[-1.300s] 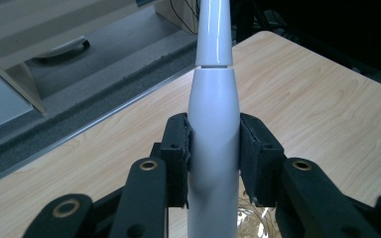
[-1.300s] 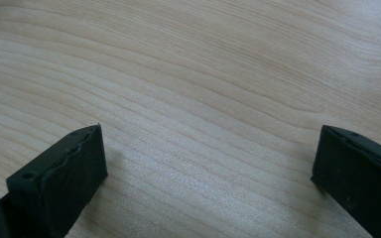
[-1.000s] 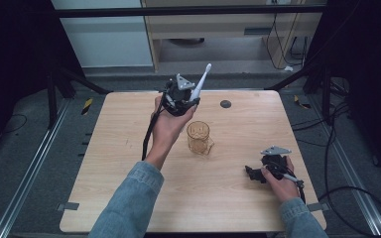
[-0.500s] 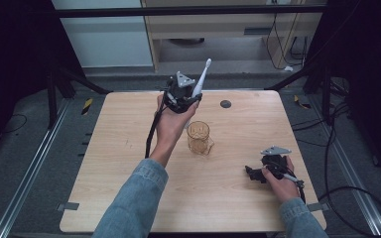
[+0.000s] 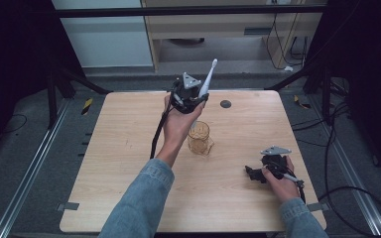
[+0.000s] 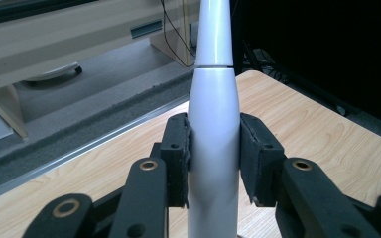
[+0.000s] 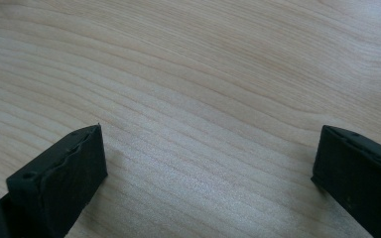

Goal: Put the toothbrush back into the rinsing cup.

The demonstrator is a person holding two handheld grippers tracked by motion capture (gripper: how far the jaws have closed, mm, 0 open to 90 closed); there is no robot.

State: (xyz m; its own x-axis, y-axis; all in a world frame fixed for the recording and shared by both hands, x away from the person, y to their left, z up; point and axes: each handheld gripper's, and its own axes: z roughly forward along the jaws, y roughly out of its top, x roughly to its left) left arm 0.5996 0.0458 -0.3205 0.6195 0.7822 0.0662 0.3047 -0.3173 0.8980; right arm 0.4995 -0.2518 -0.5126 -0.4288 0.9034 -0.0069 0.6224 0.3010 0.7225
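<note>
A white electric toothbrush [image 5: 207, 79] points up and away, held in the air over the far middle of the wooden table [image 5: 129, 148]. My left gripper [image 5: 201, 96] is shut on its thick handle. In the left gripper view both pads [image 6: 177, 158] press the sides of the toothbrush [image 6: 213, 114]. Just below and in front of that hand, an amber glass cup [image 5: 199, 139] stands upright on the table. My right gripper [image 5: 251, 173] rests low near the front right corner. Its jaws are wide apart over bare wood [image 7: 203, 74], with nothing between them.
A small dark disc [image 5: 225, 104] lies on the table's far side, right of the left gripper. A black cable [image 5: 157, 134] hangs from the left gripper along the forearm. Metal rails and dark floor surround the table; a cabinet stands behind it.
My left gripper has shifted slightly to the right with the toothbrush, whose tip now stands a little higher. The right gripper and the cup have not moved.
</note>
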